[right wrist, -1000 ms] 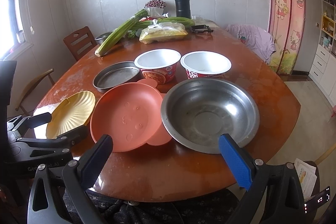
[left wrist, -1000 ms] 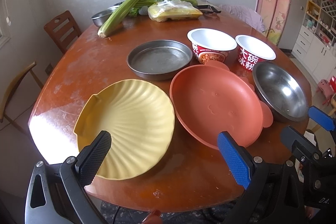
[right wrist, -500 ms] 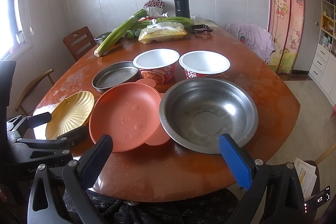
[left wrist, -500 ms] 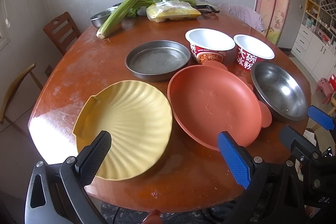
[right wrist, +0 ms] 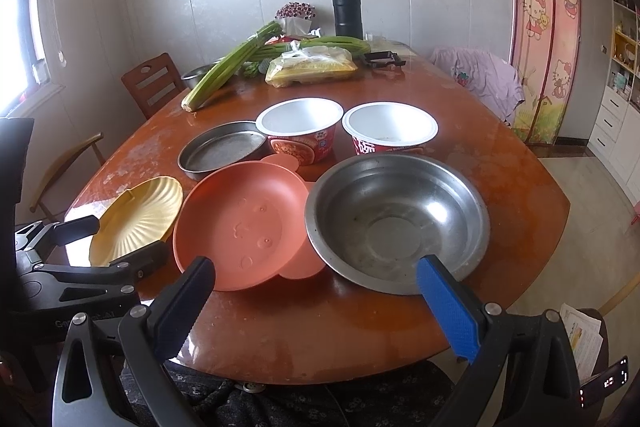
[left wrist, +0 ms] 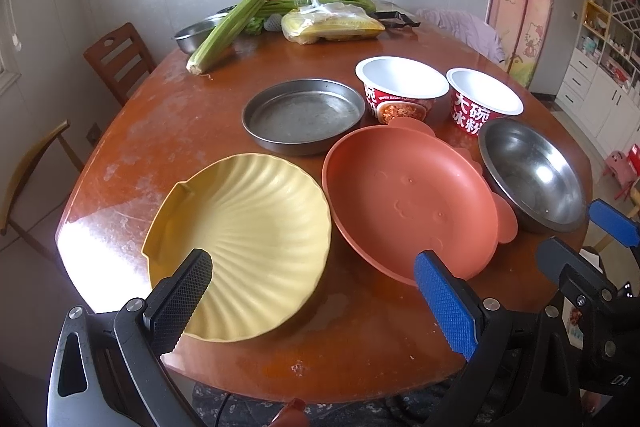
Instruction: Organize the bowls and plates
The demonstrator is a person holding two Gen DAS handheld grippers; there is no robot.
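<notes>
Reddish wooden counter [left wrist: 168, 131] carries a yellow shell plate [left wrist: 248, 235] at its near edge, an orange plate [left wrist: 404, 195] beside it, then a steel bowl [right wrist: 396, 223]. Left tongs [left wrist: 312, 303] and right tongs [right wrist: 316, 303] hover apart, holding nothing.

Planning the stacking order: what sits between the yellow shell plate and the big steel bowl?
The orange plate lies between the yellow shell plate and the steel bowl, its edge tucked under the bowl's rim; the right wrist view shows it.
</notes>
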